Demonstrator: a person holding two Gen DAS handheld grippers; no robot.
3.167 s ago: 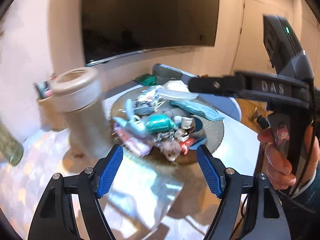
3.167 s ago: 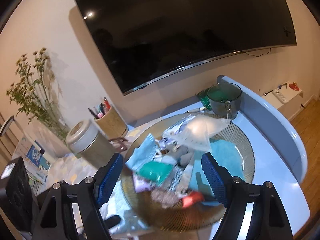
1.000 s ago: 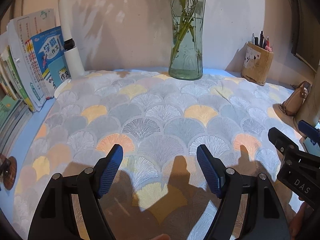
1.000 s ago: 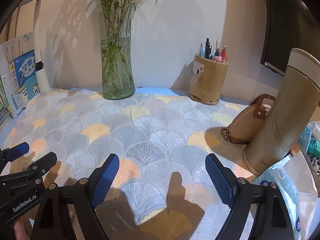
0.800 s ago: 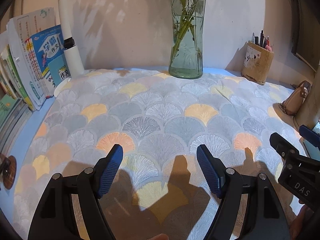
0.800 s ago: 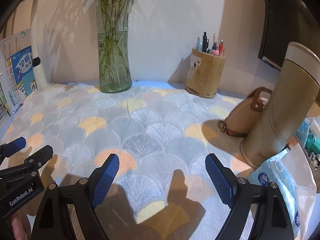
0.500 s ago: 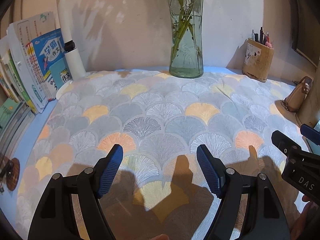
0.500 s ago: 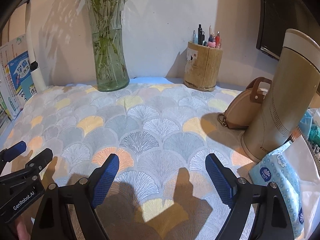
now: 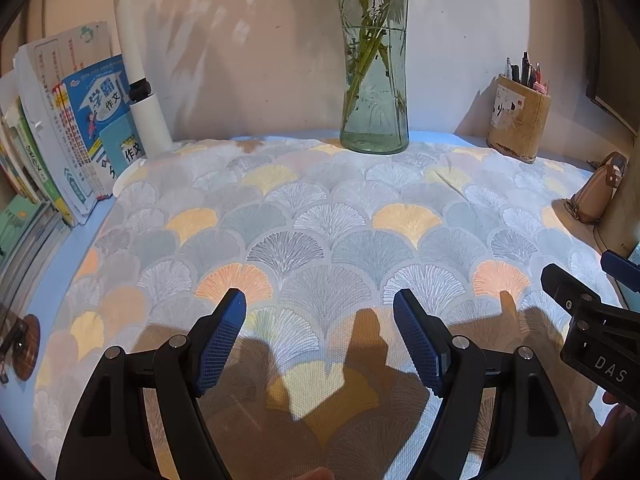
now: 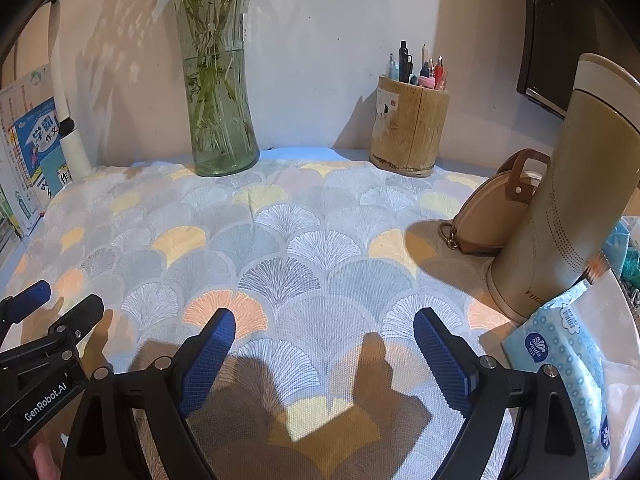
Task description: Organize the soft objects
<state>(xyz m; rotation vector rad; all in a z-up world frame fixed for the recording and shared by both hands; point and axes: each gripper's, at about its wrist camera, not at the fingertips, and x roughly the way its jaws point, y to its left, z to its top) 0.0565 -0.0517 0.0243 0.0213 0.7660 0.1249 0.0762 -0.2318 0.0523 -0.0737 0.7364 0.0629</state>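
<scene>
My left gripper [image 9: 320, 304] hovers open over a fan-patterned cloth [image 9: 320, 220], with nothing between its blue pads. My right gripper [image 10: 324, 320] hangs over the same cloth [image 10: 280, 240]; its jaws are opening and nothing is between them. A blue-and-white tissue pack [image 10: 560, 360] lies at the right edge, next to the right finger. Teal soft items [image 10: 630, 256] peek in behind the flask. Each gripper shows in the other's view: the right gripper [image 9: 580, 268] at the right edge, the left gripper [image 10: 66, 296] at the lower left.
A glass vase with stems [image 10: 218, 120] and a wooden pen holder [image 10: 408, 132] stand at the back. A tan flask [image 10: 560, 200] and a brown pouch [image 10: 496, 216] stand at the right. Books [image 9: 60, 140] and a white lamp stem [image 9: 140, 100] line the left.
Three seconds ago both views faced a round tray heaped with soft items; now they face the patterned cloth. In the last second the right view shifted slightly, showing more of the tissue pack.
</scene>
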